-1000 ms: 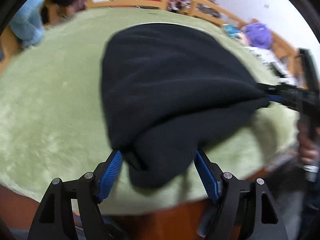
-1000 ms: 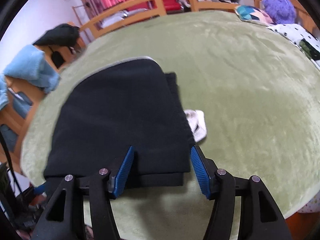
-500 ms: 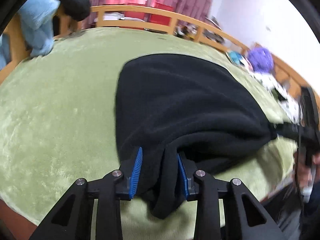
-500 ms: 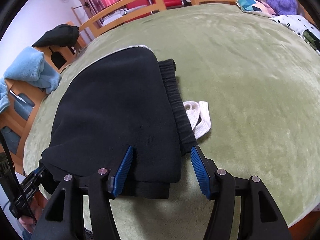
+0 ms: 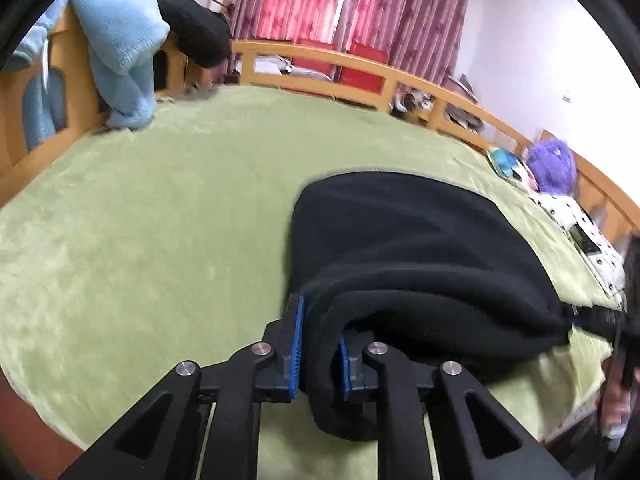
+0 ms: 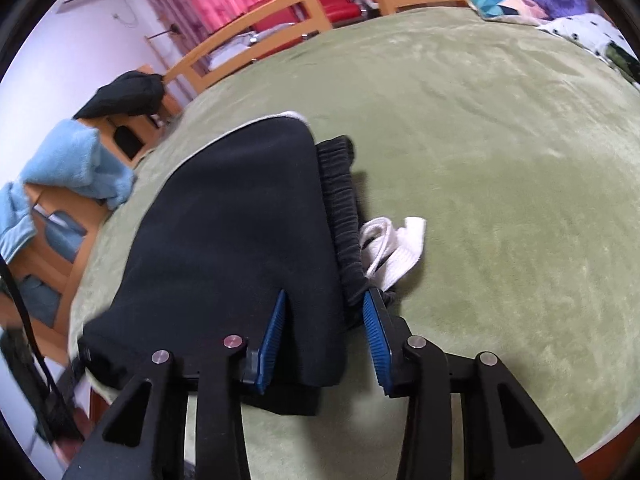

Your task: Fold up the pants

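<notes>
Black fleece pants (image 5: pixel 416 248) lie folded over on a green blanket (image 5: pixel 160 220). My left gripper (image 5: pixel 318 344) is shut on the near edge of the pants and holds it bunched between the blue pads. In the right wrist view the pants (image 6: pixel 240 232) show a ribbed waistband (image 6: pixel 340 208) and a white drawstring (image 6: pixel 390 244) sticking out to the right. My right gripper (image 6: pixel 324 332) straddles the near corner of the pants, its jaws narrowed around the fabric layers.
A wooden bed rail (image 5: pixel 360 60) runs along the far side. A light blue blanket (image 5: pixel 120 48) and a black garment (image 5: pixel 196 28) hang at the left. A purple plush toy (image 5: pixel 554 164) and pillows lie at the right.
My left gripper has closed on the pants edge and moved left and up. My right gripper's jaws have narrowed around the pants corner. More waistband and drawstring now show.
</notes>
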